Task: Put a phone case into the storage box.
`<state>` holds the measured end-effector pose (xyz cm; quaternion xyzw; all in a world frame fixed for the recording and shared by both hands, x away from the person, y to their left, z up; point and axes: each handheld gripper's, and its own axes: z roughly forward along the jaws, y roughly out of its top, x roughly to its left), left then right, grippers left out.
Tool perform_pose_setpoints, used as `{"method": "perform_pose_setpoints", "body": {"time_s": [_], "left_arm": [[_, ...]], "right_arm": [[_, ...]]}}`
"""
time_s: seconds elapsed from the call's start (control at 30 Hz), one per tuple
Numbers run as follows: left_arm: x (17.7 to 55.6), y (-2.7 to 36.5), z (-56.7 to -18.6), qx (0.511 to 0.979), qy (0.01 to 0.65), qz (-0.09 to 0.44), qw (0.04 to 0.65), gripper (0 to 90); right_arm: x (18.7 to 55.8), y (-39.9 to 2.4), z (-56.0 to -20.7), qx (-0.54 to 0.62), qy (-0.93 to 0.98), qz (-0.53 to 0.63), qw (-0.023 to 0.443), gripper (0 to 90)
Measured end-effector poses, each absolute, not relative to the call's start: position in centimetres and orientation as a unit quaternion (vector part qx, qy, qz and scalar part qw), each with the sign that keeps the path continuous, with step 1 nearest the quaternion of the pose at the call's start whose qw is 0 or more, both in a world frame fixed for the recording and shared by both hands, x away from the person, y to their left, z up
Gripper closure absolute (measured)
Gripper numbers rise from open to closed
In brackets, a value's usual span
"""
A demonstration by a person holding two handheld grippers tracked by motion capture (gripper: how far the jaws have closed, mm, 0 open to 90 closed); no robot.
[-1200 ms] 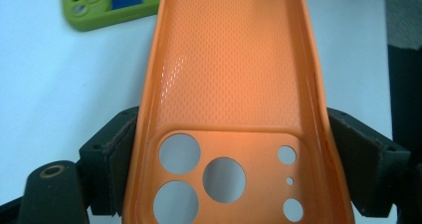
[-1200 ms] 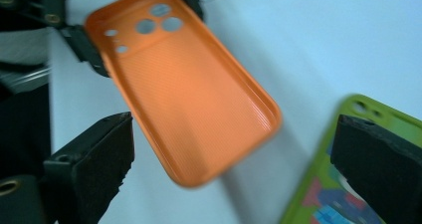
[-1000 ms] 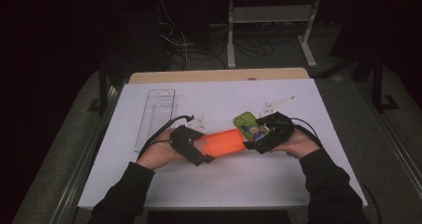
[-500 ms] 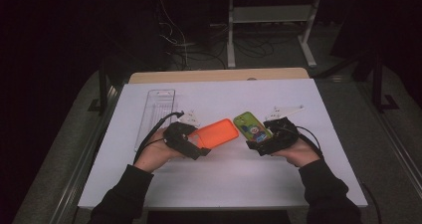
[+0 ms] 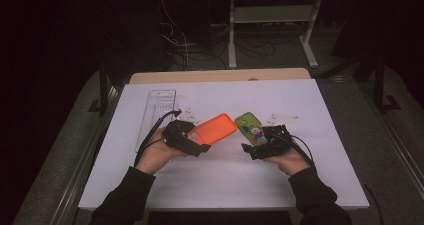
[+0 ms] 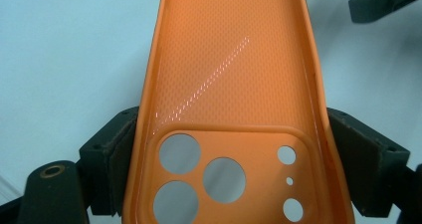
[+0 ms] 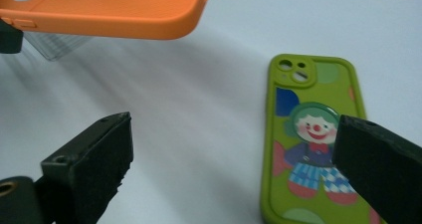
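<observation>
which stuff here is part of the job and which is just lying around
In the job:
- orange phone case, clamped in the left tool
- green clown phone case, flat on the table by the open right tool

Lying about:
- clear plastic tray
- white sheet

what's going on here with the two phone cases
A person at a white table works with a hand-held gripper in each hand. The left gripper is clamped on the camera-hole end of an empty orange phone case, held lifted off the table. The right gripper stands open, one jaw in front of a green clown-print phone case that lies flat on the table, ungripped. A clear plastic tray lies at the far left.
</observation>
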<state>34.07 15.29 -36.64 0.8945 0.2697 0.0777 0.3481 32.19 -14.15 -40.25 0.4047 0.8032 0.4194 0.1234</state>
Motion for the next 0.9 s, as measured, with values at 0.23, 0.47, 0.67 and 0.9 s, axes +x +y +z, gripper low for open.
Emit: {"method": "perform_pose_setpoints", "body": {"time_s": [0.23,0.47,0.67,0.9], "left_arm": [[34.1,15.4,-36.5,0.892,0.272,0.08,0.352,15.9],[34.3,15.5,-36.6,0.894,0.27,0.082,0.348,15.9],[34.3,15.2,-36.7,0.898,0.266,0.08,0.341,15.9],[34.3,15.1,-36.9,0.9,0.264,0.078,0.338,15.9]], "right_arm": [[32.3,-13.4,-40.6,0.403,0.805,0.417,0.125,1.9],[32.2,-13.2,-40.6,0.381,0.816,0.406,0.158,1.9],[32.0,-12.9,-40.5,0.346,0.833,0.387,0.192,1.9],[31.8,-12.7,-40.5,0.321,0.841,0.375,0.22,1.9]]}}
